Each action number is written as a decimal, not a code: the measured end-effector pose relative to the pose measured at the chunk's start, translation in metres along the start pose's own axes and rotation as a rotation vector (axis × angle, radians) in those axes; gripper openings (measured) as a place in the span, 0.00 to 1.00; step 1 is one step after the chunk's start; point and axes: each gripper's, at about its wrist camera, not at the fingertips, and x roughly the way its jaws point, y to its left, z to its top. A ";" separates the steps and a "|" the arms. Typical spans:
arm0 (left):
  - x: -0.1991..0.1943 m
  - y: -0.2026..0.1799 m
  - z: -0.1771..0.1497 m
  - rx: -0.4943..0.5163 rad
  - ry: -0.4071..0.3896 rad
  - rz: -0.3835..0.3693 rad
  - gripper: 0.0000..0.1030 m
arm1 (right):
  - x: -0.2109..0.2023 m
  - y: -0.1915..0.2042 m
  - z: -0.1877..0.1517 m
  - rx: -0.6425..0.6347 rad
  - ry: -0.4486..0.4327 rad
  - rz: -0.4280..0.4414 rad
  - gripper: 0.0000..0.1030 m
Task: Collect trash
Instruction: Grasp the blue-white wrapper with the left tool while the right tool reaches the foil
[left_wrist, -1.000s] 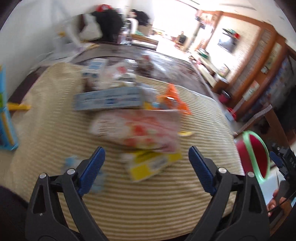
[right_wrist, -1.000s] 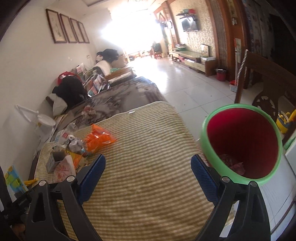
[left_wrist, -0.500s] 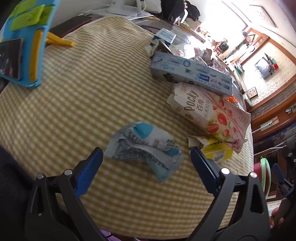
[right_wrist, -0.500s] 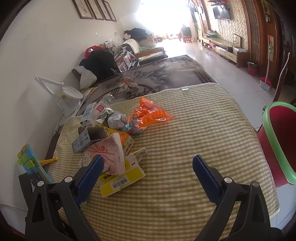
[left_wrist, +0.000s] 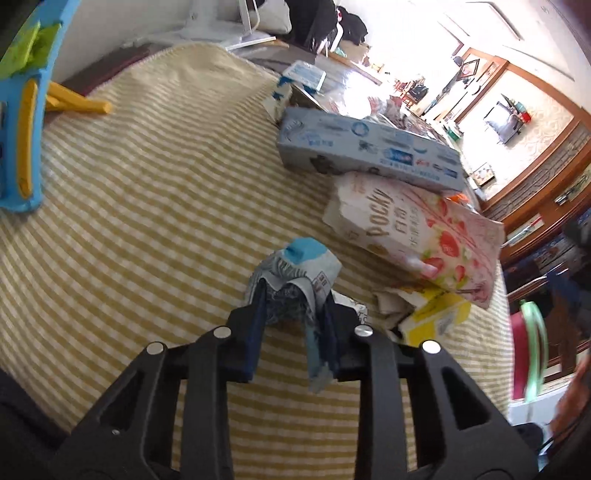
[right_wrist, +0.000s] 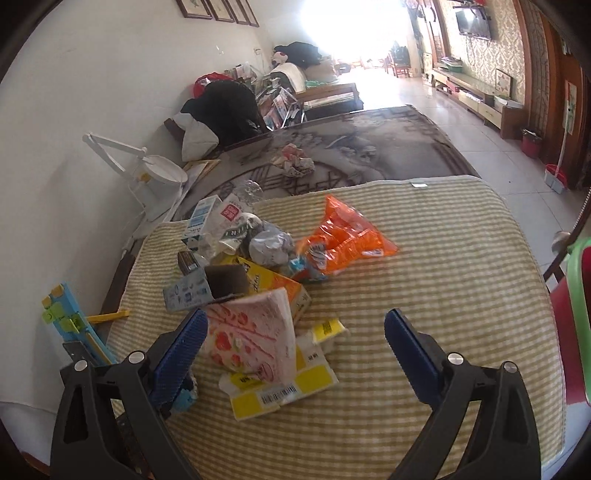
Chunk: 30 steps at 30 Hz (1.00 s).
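Left gripper: we see the left gripper (left_wrist: 291, 295) clamped on the crumpled blue and white wrapper (left_wrist: 295, 273); its jaws have just been closing, and the wrapper is pinched between the blue pads.
Wrapper: it sits on the checked cloth (left_wrist: 147, 206) near the front edge, bunched up between the fingers, with a strip of it trailing down past the right pad.
Right gripper: over in the right wrist view we find the right gripper (right_wrist: 293, 334) spread wide, nothing pressed between its pads, poised above the pile.
Pink box: the strawberry snack box (right_wrist: 255, 339) lies just ahead of the right gripper's left finger; from the left wrist view it is (left_wrist: 417, 236) beyond the wrapper and to its right.
Yellow box: a flattened yellow carton (right_wrist: 280, 387) lies partly under the pink box, barcode up.
Long box: a pale blue carton (left_wrist: 369, 151) rests against the far edge of the pink box.
Orange bag: we spot an orange packet (right_wrist: 343, 240) further back on the cloth, apart from both grippers.
Bin: a red bin with a green rim (right_wrist: 576, 314) stands off the right edge of the table.
Left side: a blue and yellow plastic toy (left_wrist: 22, 122) stands at the cloth's left edge.
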 end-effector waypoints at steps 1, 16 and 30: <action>-0.001 0.002 0.001 0.006 -0.012 0.015 0.26 | 0.009 0.006 0.010 -0.026 0.004 0.003 0.90; 0.002 0.010 0.006 0.037 -0.045 0.047 0.27 | 0.169 0.028 0.070 -0.010 0.284 0.021 0.75; 0.004 0.008 0.005 0.062 -0.061 0.074 0.29 | 0.114 0.021 0.079 0.024 0.166 0.120 0.00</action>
